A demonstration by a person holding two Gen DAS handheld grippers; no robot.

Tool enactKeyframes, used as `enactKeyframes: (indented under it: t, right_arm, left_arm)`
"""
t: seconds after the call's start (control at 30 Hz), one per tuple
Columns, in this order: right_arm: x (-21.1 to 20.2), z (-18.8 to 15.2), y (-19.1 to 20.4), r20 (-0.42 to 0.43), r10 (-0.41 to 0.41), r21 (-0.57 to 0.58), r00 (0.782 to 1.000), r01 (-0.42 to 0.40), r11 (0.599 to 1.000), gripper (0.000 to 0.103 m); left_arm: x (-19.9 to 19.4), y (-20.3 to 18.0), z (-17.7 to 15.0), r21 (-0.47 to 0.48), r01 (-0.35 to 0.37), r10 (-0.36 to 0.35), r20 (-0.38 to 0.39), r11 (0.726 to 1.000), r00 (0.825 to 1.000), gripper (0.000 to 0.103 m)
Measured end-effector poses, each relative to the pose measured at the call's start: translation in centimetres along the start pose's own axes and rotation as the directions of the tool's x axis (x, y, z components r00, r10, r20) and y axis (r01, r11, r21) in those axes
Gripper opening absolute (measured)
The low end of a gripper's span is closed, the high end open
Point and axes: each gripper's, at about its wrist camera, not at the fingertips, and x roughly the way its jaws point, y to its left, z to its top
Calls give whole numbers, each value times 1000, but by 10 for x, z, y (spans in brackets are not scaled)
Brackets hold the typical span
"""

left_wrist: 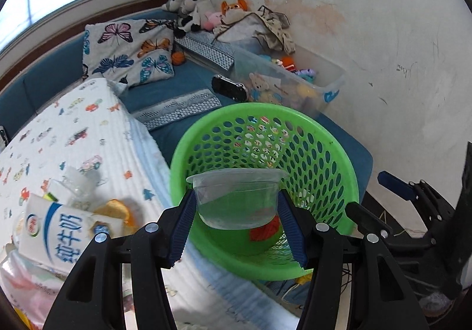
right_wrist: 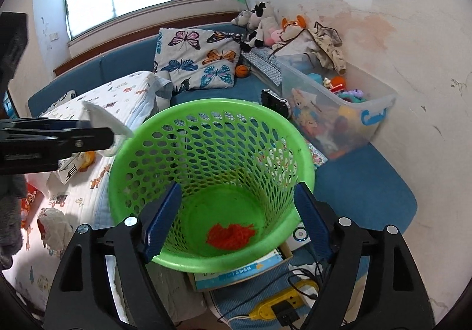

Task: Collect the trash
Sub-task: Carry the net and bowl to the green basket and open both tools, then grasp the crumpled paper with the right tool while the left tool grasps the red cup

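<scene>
left gripper (left_wrist: 236, 212) clamps a clear plastic cup (left_wrist: 237, 197) over the green basket (left_wrist: 339, 153) rim; right gripper (right_wrist: 236, 220) wide open, empty, straddling its near rim. next: release cup inside.

Child's bedroom at home: butterfly pillow (right_wrist: 197, 58) upper centre, stuffed animals (right_wrist: 265, 24) in the corner, toy bin (right_wrist: 339, 111) at right.

We see the basket (right_wrist: 206, 150) beside the bed (right_wrist: 118, 94), netting (right_wrist: 231, 235) lying inside it; behind the basket stands the toy bin (right_wrist: 374, 111), left of it the milk carton (left_wrist: 59, 235).
</scene>
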Motion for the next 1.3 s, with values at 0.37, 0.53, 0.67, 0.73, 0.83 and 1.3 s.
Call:
enactKeyframes:
  t: [0.37,0.53,0.67,0.73,0.83,1.3]
  right_arm:
    - [-6,-7,-4,2,5,16,1000,-5,1000,79]
    - [-11,-7,0,8,16,12,1000,-16,1000,79]
    - [-18,-8,8,18,27,2,999,-27,1000,79]
    - [-21,-8,12,22,37,-2,999,-37,999,80]
    - [-25,-10,22,25,52,-9,998,-52,999,80]
    - [-40,-22,80,7,171,-57,985,-170,984,81]
  left_arm:
    - [11,-18,5,17,44,-44,-19,999,999,67]
    - [0,-11,0,2,47,-47,-4,999,999,67]
    - [-17,-2,-6,-14,38,-38,25,999,999,67]
    - [-26,2,-9,-21,36,-35,41,999,999,67]
    - [-42,11,-19,-30,17,-15,67,999,998,67]
    - [-113,70,-83,-126,-92,109,138,988,984,69]
